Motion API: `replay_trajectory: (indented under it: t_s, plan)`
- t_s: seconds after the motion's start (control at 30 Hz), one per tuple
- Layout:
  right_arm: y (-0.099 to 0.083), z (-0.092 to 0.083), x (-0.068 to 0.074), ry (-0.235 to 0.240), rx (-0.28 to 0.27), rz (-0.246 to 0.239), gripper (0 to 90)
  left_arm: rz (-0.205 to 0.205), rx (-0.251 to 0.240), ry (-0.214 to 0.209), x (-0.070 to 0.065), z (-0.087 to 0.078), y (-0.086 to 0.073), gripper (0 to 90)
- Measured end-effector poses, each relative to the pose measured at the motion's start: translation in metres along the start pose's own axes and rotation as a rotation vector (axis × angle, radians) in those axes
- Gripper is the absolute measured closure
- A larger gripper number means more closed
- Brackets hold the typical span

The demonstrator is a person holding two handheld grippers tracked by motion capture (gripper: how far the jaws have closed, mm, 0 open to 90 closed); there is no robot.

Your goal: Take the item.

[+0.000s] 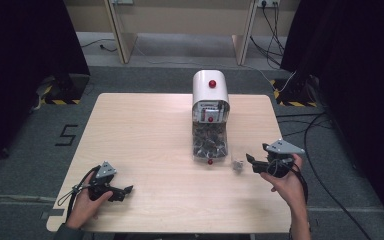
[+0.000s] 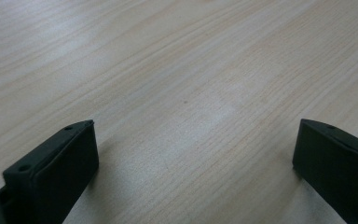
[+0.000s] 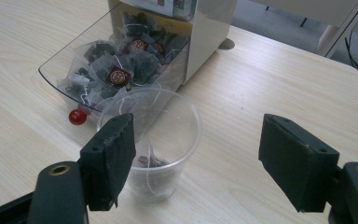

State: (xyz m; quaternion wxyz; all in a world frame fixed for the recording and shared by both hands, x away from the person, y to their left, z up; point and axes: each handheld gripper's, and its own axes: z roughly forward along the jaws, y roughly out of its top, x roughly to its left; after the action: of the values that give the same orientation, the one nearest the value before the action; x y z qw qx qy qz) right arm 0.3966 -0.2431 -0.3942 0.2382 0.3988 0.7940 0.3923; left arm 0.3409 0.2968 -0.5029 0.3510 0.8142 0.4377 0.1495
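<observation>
Clear plastic cup point(image 3: 153, 140) stands upright just ahead of the right gripper point(image 3: 200, 154), whose jaws are spread wide and grasp nothing. One tea bag point(image 3: 150, 161) already lies in its bottom, so that step looks done. Beyond it, the dispenser point(image 1: 210, 97) has its tray point(image 3: 58, 74) heaped with more bags. The left gripper point(image 1: 121, 191) rests released on the bare table point(image 2: 182, 70).
</observation>
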Motion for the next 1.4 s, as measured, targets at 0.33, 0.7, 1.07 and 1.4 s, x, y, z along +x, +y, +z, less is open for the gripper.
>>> replay_trajectory:
  t_s: [0.33,0.7,1.07,1.4]
  plan:
    - [-0.004,-0.003,0.0,-0.005,0.003,0.0,28.0,0.0,-0.001,-0.001,0.0,0.0,0.0,0.0]
    - [-0.015,-0.002,0.001,-0.006,0.021,-0.005,28.0,0.0,-0.001,-0.001,0.0,0.0,0.0,0.0]
    - [-0.025,-0.006,-0.001,-0.022,0.028,-0.001,28.1,0.0,-0.001,-0.001,0.0,0.0,0.0,0.0]
    - [-0.042,-0.009,0.002,-0.021,0.04,0.008,28.2,0.0,-0.001,0.0,0.0,0.0,0.0,0.0]
